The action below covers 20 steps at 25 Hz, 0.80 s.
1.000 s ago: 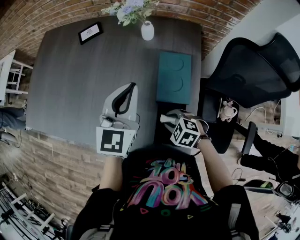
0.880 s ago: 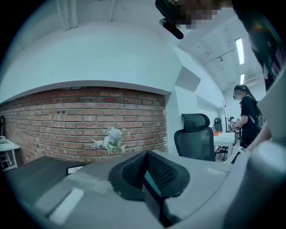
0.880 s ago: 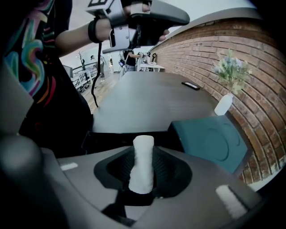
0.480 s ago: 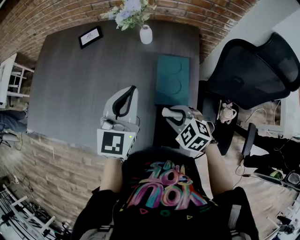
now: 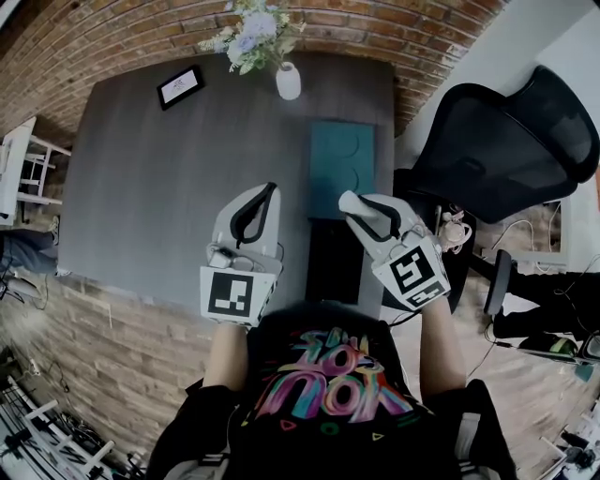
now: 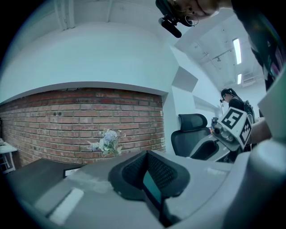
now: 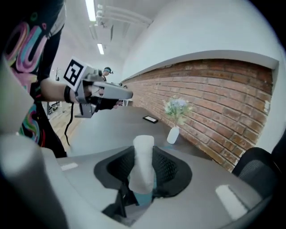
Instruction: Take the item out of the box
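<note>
White roll [image 7: 142, 162] clamped upright between the black ribbed pads [image 7: 169, 169] of the right gripper [image 5: 362, 212], top end poking well past the fingertips. Held in the air, clear of the box [image 5: 342, 169], above that box's near edge in the head view.

Teal, flat and rectangular, with two round shapes pressed into the top; lying close to the right edge of the table [image 5: 169, 178], about midway between far and near edges.

Left gripper [image 5: 270, 191] level with the right one and well apart from it, over the table's near half, left of the box. Fingertips together, nothing between them; only a thin slit lower down between the pads, a sliver of teal showing through it in the left gripper view. Both grippers pointing toward the far edge, each with a marker cube at the rear, each gripped by a bare-armed hand.

Dark grey table otherwise almost bare. White vase [image 5: 288, 82] of pale flowers [image 5: 251, 28] at the far edge, beyond the box. Small black frame [image 5: 180, 86] near the far left corner. Brick wall [image 5: 112, 42] behind the far edge. Black mesh-backed chair [image 5: 497, 141] off the right edge.
</note>
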Each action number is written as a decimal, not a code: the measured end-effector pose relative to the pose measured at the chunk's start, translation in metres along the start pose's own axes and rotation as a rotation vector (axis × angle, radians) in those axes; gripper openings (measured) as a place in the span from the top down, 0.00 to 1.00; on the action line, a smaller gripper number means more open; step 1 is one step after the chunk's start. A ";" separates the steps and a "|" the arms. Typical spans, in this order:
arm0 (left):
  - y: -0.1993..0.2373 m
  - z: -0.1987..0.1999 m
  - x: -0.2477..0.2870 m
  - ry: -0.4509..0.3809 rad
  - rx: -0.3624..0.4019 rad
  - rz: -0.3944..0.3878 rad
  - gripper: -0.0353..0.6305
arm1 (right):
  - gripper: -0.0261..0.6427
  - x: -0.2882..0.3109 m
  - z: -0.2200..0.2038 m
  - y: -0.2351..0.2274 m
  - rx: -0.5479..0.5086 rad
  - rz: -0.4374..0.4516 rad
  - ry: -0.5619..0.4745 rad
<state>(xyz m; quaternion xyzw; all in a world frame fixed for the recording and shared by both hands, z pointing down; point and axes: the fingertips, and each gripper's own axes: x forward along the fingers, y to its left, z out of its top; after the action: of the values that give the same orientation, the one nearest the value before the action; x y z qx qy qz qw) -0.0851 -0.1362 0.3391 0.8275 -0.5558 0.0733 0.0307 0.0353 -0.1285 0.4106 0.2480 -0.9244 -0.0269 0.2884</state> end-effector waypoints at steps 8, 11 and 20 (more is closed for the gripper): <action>-0.007 -0.001 0.002 0.004 -0.008 -0.014 0.95 | 0.77 -0.042 0.039 -0.037 0.157 -0.132 -0.235; -0.009 0.000 0.002 -0.002 -0.024 -0.024 0.95 | 0.77 -0.057 0.046 -0.047 0.191 -0.176 -0.310; -0.010 0.003 0.003 -0.027 -0.041 -0.050 0.95 | 0.77 -0.088 0.043 -0.060 0.310 -0.270 -0.416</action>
<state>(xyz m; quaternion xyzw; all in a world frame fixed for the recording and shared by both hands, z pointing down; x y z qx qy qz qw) -0.0743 -0.1357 0.3367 0.8413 -0.5366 0.0501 0.0421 0.1013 -0.1435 0.3178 0.3990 -0.9155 0.0261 0.0450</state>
